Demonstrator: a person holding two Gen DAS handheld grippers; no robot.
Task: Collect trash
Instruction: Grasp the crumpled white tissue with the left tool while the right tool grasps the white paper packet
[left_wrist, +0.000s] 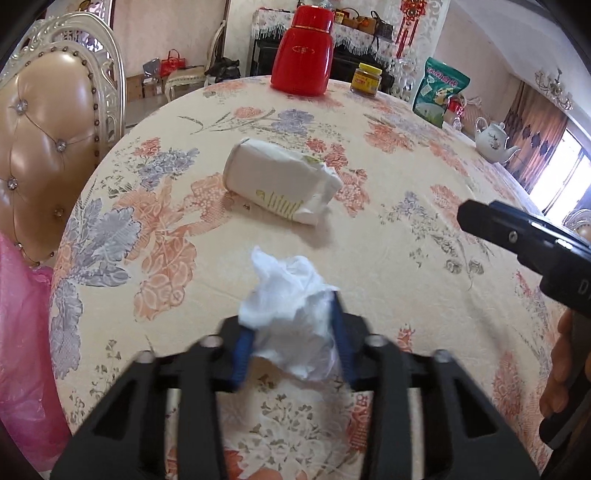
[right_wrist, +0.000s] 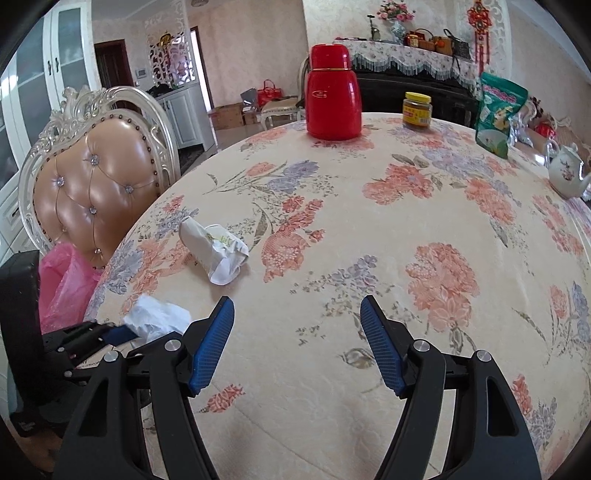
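My left gripper (left_wrist: 291, 325) is shut on a crumpled white tissue (left_wrist: 291, 295), held just above the floral tablecloth (left_wrist: 406, 221); the same tissue (right_wrist: 155, 317) shows at the lower left of the right wrist view. A crushed white paper cup (left_wrist: 280, 184) lies on its side beyond the tissue, also seen in the right wrist view (right_wrist: 214, 251). My right gripper (right_wrist: 297, 314) is open and empty over the table, to the right of the left gripper; its body shows at the right edge of the left wrist view (left_wrist: 524, 240).
A pink plastic bag (left_wrist: 22, 332) hangs at the table's left edge by a padded chair (left_wrist: 48, 140). At the far side stand a red thermos (left_wrist: 303, 51), a yellow-lidded jar (left_wrist: 365, 77), a green snack bag (left_wrist: 439, 88) and a white teapot (left_wrist: 491, 140).
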